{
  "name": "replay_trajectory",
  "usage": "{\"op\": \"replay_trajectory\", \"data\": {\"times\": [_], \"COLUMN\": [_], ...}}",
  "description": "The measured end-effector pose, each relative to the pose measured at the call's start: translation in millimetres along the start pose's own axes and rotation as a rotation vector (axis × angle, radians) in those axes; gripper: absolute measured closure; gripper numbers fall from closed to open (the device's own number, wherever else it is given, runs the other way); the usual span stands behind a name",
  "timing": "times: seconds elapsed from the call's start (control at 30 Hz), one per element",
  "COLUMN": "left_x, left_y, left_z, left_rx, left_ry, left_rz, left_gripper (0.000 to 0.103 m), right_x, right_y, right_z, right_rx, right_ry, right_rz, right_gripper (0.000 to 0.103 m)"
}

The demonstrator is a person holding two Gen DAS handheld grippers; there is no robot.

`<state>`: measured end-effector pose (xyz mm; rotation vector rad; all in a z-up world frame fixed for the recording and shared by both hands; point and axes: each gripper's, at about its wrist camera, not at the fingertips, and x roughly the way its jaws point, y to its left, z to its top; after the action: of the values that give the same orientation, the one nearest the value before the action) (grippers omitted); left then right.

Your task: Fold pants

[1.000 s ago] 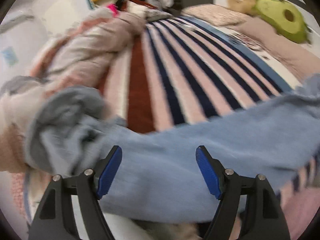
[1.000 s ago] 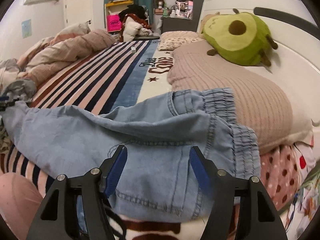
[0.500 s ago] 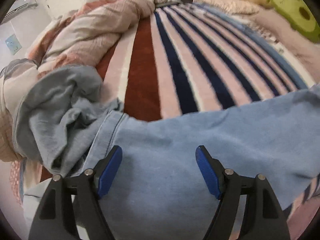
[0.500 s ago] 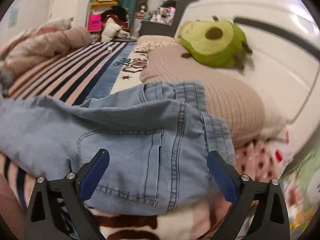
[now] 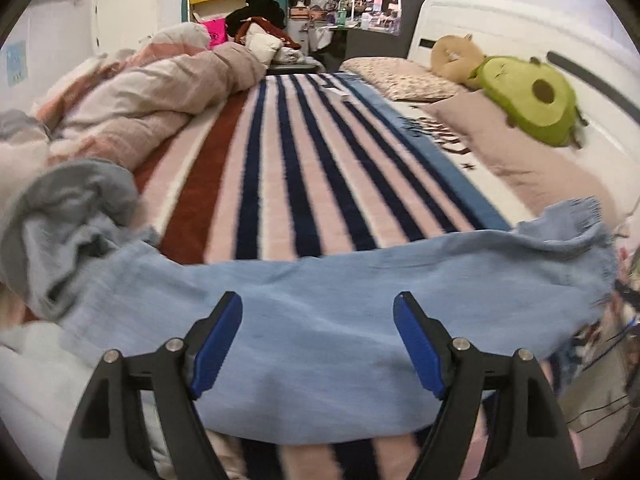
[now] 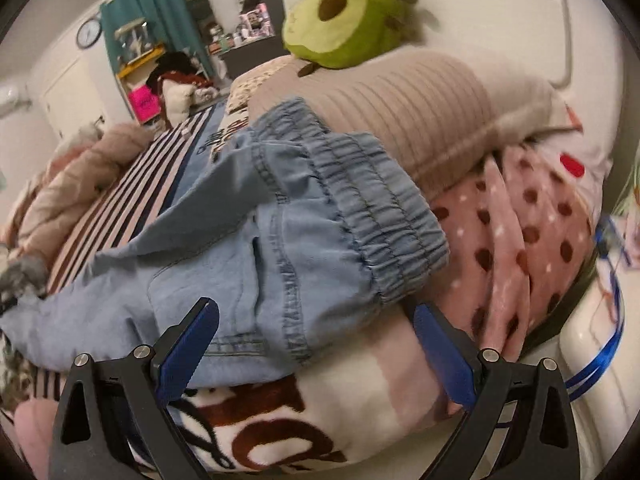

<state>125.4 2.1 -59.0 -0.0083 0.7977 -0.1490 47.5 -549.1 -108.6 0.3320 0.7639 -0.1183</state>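
— Across the bed (image 5: pixel 304 184), on the striped blanket (image 5: pixel 280 168), what lies where?

— The pants (image 5: pixel 320 320) stretch crosswise near the front edge. Their elastic waistband (image 6: pixel 372 208) sits just beside the ribbed pillow (image 6: pixel 420 120), with the avocado plush (image 6: pixel 344 16) on top of that pillow. The leg end reaches toward a crumpled grey garment (image 5: pixel 68 220) beside the heaped duvet (image 5: pixel 140 96).

— What changed in the last second?

— The right gripper (image 6: pixel 316 356) spread its jaws wider and swung toward the waistband corner; the waist now lies bunched, with a fold over the pocket. The left gripper (image 5: pixel 318 340) tilted from looking down on the leg up toward the room; its jaws are as wide apart as before. Neither holds any cloth.

— Meaning for the fold?

— I judge it barely begun: the pants lie at full length, roughly flat. The right seems lined up to take the waistband; the left hangs over mid-leg.
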Motion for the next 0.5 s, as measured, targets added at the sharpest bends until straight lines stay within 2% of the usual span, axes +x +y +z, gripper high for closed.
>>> {"op": "replay_trajectory", "data": {"times": [0.1,0.3,0.37,0.4,0.5], "left_x": [3.7,12.3,13.5,14.0,14.3], "left_y": [-11.4,-20.3,-20.2,-19.7,-19.1], "left_z": [-5.3,-8.6,-9.9,-11.0,-13.7], "left_rx": [0.011,-0.010,-0.025,-0.030,-0.047], "left_ry": [0.004,0.010,0.010,0.010,0.011], "left_rz": [-0.023,-0.055,-0.065,-0.068,-0.078], "left_gripper": [0.028,0.028,0.028,0.028,0.028], "right_x": [12.5,37.2,37.6,37.4,35.5], "right_y": [-17.7,-35.9,-30.3,-28.8,-24.6], "right_z": [5.4,14.3,13.1,13.0,14.2], "right_rx": [0.046,0.118,0.108,0.102,0.097], "right_ry": [-0.008,0.047,0.028,0.018,-0.002], "right_rz": [-0.021,0.118,0.114,0.100,0.106], "right_gripper": [0.006,0.006,0.013,0.025,0.038]}}
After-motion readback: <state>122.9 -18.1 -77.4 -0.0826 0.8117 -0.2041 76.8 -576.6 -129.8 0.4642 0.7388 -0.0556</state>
